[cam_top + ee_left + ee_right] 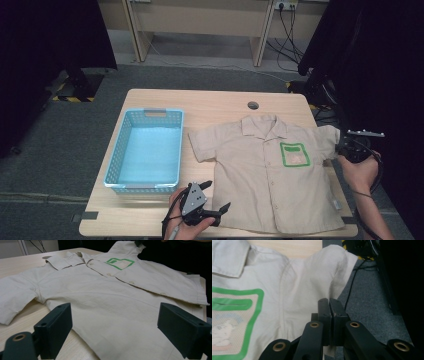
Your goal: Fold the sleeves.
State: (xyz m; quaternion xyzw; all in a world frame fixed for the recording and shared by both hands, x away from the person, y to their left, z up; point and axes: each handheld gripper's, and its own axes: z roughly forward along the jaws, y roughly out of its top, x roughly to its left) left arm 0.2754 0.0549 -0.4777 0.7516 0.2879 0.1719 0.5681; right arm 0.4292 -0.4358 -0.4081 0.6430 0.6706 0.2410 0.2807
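A beige short-sleeved shirt (265,170) with a green-edged chest pocket (294,154) lies flat, front up, on the right half of the wooden table (215,102). My right gripper (329,302) is shut on the hem of the shirt's sleeve (337,270) at the table's right edge, where it also appears as the right gripper (345,148). The sleeve is lifted a little over the floor. My left gripper (215,196) stands open by the table's front edge, just left of the shirt's lower hem. Nothing is between its jaws, and the shirt (112,297) spreads beyond them.
A light blue plastic basket (146,150) stands on the table's left half with nothing in it. A round cable hole (253,105) sits near the far edge. Grey carpet, cables and dark stands surround the table.
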